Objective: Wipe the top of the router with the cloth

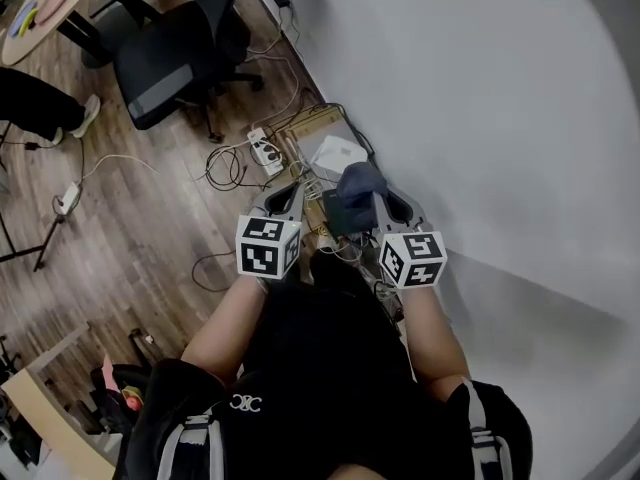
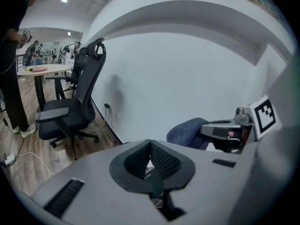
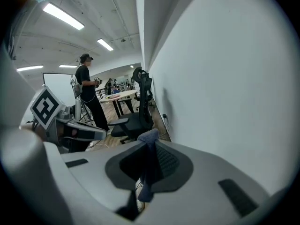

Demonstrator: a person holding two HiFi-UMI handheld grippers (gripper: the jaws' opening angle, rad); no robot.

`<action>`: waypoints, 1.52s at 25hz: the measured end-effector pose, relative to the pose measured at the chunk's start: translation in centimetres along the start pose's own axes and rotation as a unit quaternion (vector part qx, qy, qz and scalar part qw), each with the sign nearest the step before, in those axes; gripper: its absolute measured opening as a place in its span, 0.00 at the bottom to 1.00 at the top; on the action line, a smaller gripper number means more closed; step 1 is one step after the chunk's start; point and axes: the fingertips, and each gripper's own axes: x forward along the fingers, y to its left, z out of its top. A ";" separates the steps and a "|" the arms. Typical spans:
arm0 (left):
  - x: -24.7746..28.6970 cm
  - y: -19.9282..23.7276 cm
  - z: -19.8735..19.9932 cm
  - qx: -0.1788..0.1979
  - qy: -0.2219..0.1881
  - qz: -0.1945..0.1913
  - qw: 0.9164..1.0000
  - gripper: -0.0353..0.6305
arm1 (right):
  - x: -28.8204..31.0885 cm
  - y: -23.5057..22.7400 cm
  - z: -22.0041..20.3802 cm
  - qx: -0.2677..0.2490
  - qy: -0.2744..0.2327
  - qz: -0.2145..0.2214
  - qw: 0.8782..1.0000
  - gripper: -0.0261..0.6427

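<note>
While only the head view shows the router (image 1: 338, 154), right tongs (image 3: 150, 146) pinch the cloth (image 3: 148, 136), left tongs (image 2: 150, 146) closed.

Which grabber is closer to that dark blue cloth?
Right. The right gripper is clamped on the dark blue cloth; the left gripper, shut, sits apart at its left.

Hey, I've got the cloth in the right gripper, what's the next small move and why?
Probably lower the right gripper so the blue cloth lands on the white router. The jaws are shut on the cloth, which seems held up beside the router rather than on it, and the router's top shows uncovered.
</note>
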 end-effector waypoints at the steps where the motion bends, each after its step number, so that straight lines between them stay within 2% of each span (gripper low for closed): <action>1: 0.4 0.3 -0.5 -0.009 0.002 0.005 1.000 0.06 | 0.5 -0.2 -0.6 -0.003 0.009 0.005 1.000 0.05; 5: 2.4 2.4 -2.5 -0.043 0.005 0.030 0.999 0.06 | 2.7 -1.0 -3.7 -0.013 0.045 0.024 0.999 0.05; 9: 4.4 4.0 -5.3 -0.055 0.016 0.042 0.997 0.06 | 5.1 -1.8 -7.7 -0.011 0.083 0.038 0.996 0.05; 15: 8.6 7.8 -12.2 -0.085 0.046 0.057 0.994 0.06 | 10.0 -1.8 -14.3 -0.015 0.138 0.059 0.989 0.05; 21: 13.7 10.0 -18.5 -0.081 0.083 0.055 0.992 0.06 | 14.0 -3.0 -21.3 -0.002 0.185 0.060 0.981 0.05; 26: 17.0 11.8 -21.5 -0.062 0.092 0.047 0.993 0.06 | 17.3 -2.7 -28.1 -0.016 0.267 0.098 0.959 0.05; 31: 19.4 12.5 -24.8 -0.060 0.114 0.046 0.991 0.06 | 20.3 -3.3 -33.2 -0.073 0.326 0.115 0.936 0.05; 38: 20.0 12.6 -27.2 -0.063 0.132 0.039 0.988 0.06 | 24.7 -3.6 -36.3 -0.158 0.352 0.102 0.917 0.05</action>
